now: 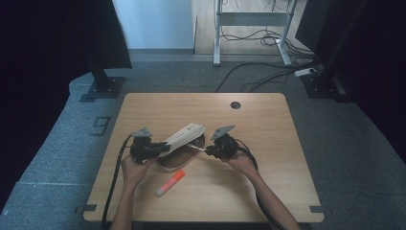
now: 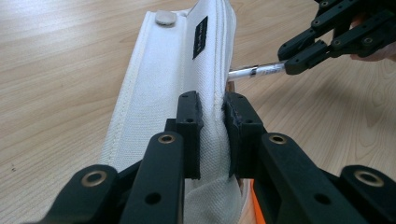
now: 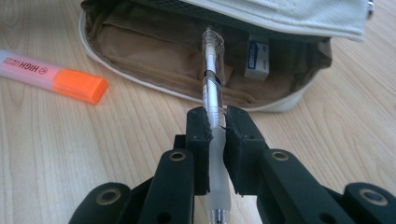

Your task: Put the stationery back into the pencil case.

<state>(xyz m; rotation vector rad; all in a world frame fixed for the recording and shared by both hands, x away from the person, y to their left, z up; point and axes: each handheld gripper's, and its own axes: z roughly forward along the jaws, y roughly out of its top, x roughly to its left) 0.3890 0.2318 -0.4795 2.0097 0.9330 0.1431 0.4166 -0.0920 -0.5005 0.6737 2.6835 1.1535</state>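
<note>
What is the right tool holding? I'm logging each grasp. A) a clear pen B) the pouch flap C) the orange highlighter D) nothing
A: in the right gripper view the right tool is shut on a clear pen aimed at the open pencil case, while the orange highlighter lies on the table.

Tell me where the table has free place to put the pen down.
The far half of the wooden table, between the pencil case and the cable hole, is bare. So is the right side beyond the right claw. The near middle is crowded: the left claw, case and orange highlighter sit together.
</note>
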